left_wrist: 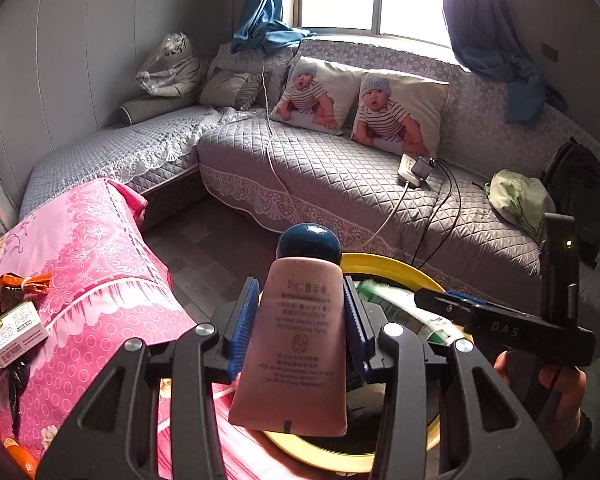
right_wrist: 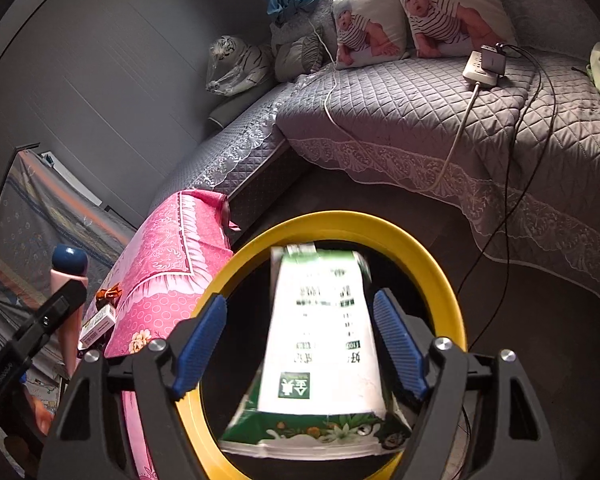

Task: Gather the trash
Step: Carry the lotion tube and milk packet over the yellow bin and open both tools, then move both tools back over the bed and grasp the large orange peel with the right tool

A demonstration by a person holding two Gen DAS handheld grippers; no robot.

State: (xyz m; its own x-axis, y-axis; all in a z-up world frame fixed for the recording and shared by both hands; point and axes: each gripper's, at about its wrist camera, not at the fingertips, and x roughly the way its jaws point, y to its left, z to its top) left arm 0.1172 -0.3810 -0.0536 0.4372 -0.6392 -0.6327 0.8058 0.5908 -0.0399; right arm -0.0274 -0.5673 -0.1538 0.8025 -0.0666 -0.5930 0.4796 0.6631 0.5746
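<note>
My left gripper is shut on a pink tube with a dark blue cap, held cap-forward over the near edge of a yellow-rimmed bin. In the right wrist view the same tube shows at the far left. My right gripper stands open directly above the bin's yellow rim. A green and white milk carton, blurred, lies between its blue pads with a gap on each side. The carton shows partly inside the bin in the left wrist view.
A pink-covered table left of the bin carries a small box and an orange wrapper. A grey quilted sofa wraps behind, with a power strip and cables trailing to the floor. A hand grips the right tool.
</note>
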